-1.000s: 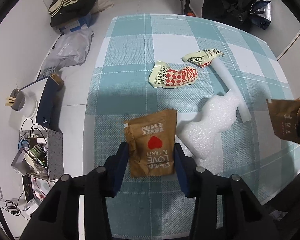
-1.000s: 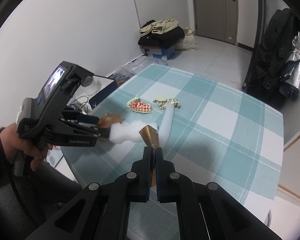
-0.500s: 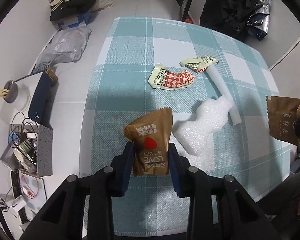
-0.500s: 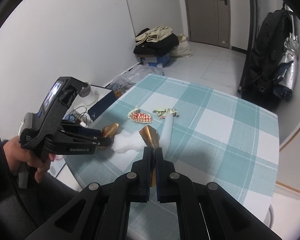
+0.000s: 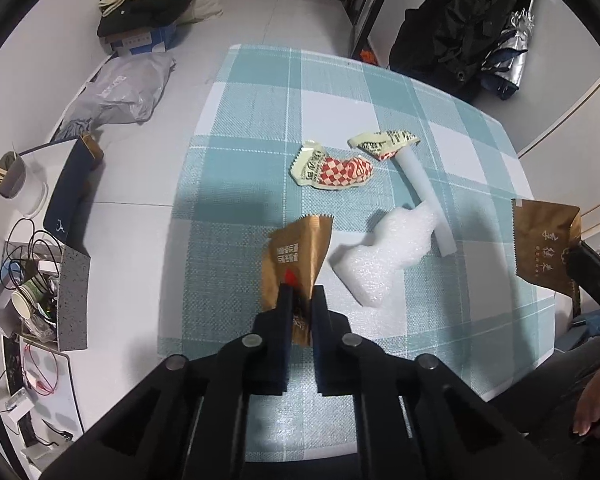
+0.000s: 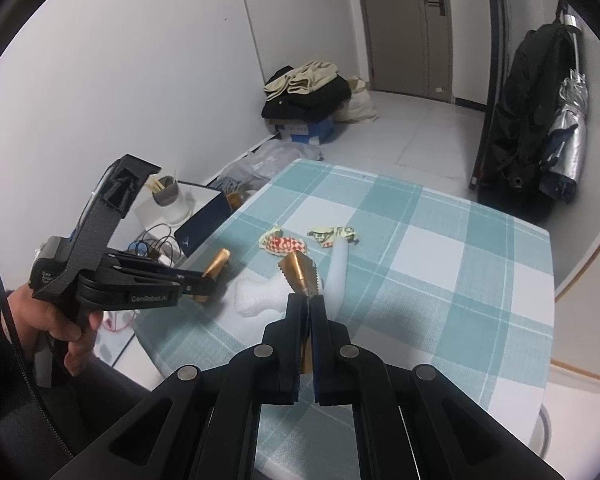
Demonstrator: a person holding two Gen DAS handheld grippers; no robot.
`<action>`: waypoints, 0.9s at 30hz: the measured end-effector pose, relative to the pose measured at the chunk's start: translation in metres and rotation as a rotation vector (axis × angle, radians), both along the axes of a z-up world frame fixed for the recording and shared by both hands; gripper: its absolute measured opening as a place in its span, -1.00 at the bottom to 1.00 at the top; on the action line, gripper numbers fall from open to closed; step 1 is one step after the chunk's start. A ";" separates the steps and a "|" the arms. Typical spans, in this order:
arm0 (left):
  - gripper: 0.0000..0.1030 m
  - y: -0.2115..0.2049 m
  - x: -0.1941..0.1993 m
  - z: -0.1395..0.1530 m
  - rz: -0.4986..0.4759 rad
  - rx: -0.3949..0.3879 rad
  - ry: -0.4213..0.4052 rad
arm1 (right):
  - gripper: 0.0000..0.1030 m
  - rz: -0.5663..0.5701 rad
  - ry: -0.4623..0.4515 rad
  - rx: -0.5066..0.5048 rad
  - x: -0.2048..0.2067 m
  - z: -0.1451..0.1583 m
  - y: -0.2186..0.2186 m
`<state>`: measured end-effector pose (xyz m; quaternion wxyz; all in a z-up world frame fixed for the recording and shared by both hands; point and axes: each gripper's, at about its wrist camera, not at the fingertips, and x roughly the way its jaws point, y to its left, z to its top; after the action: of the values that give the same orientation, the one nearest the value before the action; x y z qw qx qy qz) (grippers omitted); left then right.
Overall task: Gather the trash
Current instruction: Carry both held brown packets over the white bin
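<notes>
Left wrist view — brown wrapper pinched betw. left gripper pads.

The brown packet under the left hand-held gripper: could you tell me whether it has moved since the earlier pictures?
Yes. The brown packet lay flat beside the foam piece; now it is crumpled, its near end pinched between the jaws of the left hand-held gripper.
</notes>
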<state>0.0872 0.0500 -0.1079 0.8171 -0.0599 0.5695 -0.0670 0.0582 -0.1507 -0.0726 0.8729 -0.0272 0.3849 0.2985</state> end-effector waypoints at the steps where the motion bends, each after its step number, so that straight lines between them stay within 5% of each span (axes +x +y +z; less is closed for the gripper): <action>1: -0.96 0.001 -0.001 0.001 0.004 -0.001 -0.006 | -0.93 -0.002 0.002 0.005 0.000 0.001 -0.001; 14: -1.00 0.001 -0.015 0.045 0.045 -0.016 -0.113 | -0.94 -0.040 -0.015 0.142 -0.023 0.038 -0.038; 27: -1.00 -0.103 -0.034 0.131 -0.117 -0.058 -0.359 | -0.94 -0.132 -0.182 0.288 -0.065 0.114 -0.140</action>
<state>0.0533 -0.0525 0.0233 0.8982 -0.0374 0.4149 -0.1402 -0.0063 -0.2902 0.0417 0.9168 0.0962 0.2584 0.2890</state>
